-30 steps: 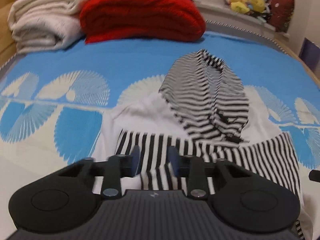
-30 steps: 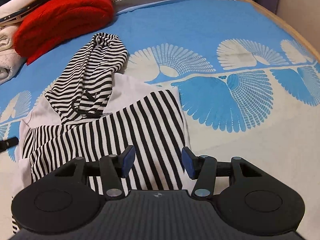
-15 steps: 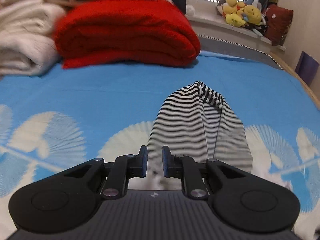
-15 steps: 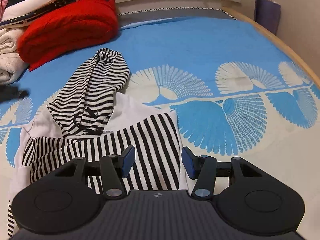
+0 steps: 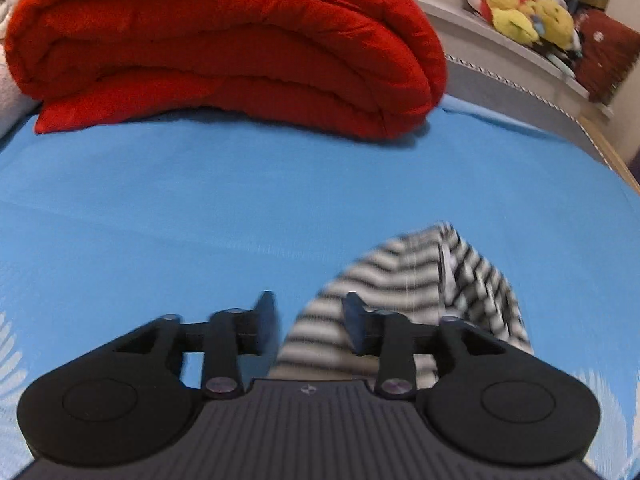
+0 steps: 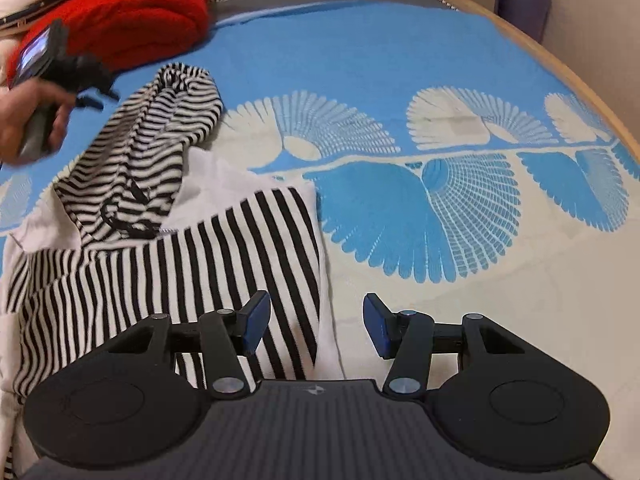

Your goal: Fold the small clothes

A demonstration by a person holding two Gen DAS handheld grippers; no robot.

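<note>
Since the earlier frame, the left gripper [image 5: 310, 322] is travelling up to the hood [image 5: 420, 280], its jaws just opening, gripping nothing. The right gripper [image 6: 316, 326] is hovering half-open and empty over the striped hoodie [image 6: 168, 248], which is lying on the bed [image 6: 360, 60].

No legible text, perhaps from blur.

A home bedroom: a bed [image 6: 400, 60] with a wooden frame, spread with a blue cover printed with pale fan shapes; a folded red blanket [image 5: 224, 48] and pale folded bedding stacked at its far end; yellow plush toys [image 5: 524, 16] lined on a ledge beneath a window
</note>
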